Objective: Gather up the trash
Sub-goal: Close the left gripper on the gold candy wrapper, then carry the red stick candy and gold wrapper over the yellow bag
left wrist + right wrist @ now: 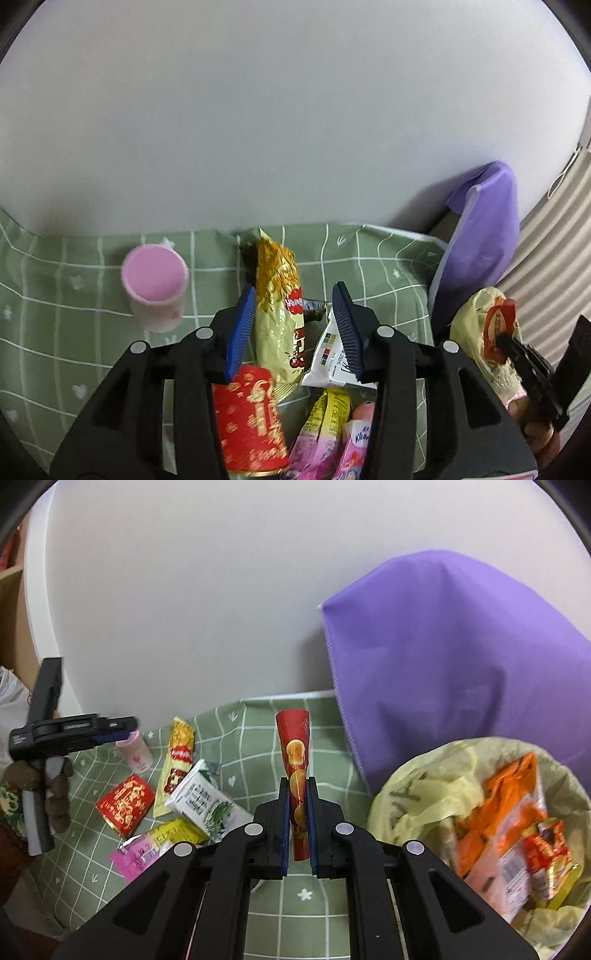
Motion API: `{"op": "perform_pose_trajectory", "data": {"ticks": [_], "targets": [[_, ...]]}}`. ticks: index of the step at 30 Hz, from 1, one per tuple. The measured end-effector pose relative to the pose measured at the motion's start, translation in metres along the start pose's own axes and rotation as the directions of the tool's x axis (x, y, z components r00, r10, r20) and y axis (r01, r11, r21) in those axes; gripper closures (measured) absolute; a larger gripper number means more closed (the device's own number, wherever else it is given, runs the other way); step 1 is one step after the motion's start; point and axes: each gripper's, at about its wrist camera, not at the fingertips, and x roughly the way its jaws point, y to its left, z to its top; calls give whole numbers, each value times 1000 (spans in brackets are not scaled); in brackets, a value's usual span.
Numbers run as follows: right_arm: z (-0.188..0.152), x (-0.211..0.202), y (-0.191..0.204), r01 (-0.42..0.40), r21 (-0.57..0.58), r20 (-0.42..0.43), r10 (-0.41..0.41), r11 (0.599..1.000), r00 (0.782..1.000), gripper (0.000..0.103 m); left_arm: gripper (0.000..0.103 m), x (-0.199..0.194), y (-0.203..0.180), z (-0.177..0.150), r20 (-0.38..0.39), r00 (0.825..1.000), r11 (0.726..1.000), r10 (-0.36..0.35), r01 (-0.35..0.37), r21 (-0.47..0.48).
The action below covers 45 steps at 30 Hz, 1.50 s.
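My right gripper [297,797] is shut on a flattened red snack wrapper [295,753] and holds it upright above the green checked tablecloth [258,738], left of the bin. The bin [417,801] has a yellow liner and holds orange and red wrappers [513,830]. My left gripper [295,314] is open above a gold snack wrapper [277,306], a white carton [330,354] and a red packet [251,417]. The left gripper also shows in the right wrist view [107,731].
A pink cup [155,284] stands on the cloth at the left. Pink and yellow sachets [325,435] lie near the front edge. A purple cushion [461,672] leans against the white wall behind the bin. The bin also shows in the left wrist view [484,332].
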Motion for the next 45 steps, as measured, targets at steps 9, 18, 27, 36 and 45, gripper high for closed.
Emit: {"op": "perform_pose_trajectory", "data": {"ticks": [9,18,27,36,45], "targets": [[-1,3,5,-4,-30,-11,4,1000,1000,93,62,75,-15,14,-93,980,983,175,-169,69],[-3,-9,-11,8,4,-1,-8,1000,1000,93,84,41,-44,19,-12,993,987,119,-117,106],[11,-45,-31,52,20,89,-54,998,995,93,84,-22,-122,32,157,988,973,-16,-21,230],[25,-95,-75,158,64,188,-167,985,968,93,84,-47,-204,49,179,954,933,-240,175,316],[17,-146,-142,289,177,210,-323,941,923,93,84,-36,-295,42,95,885,829,-456,383,408]]}}
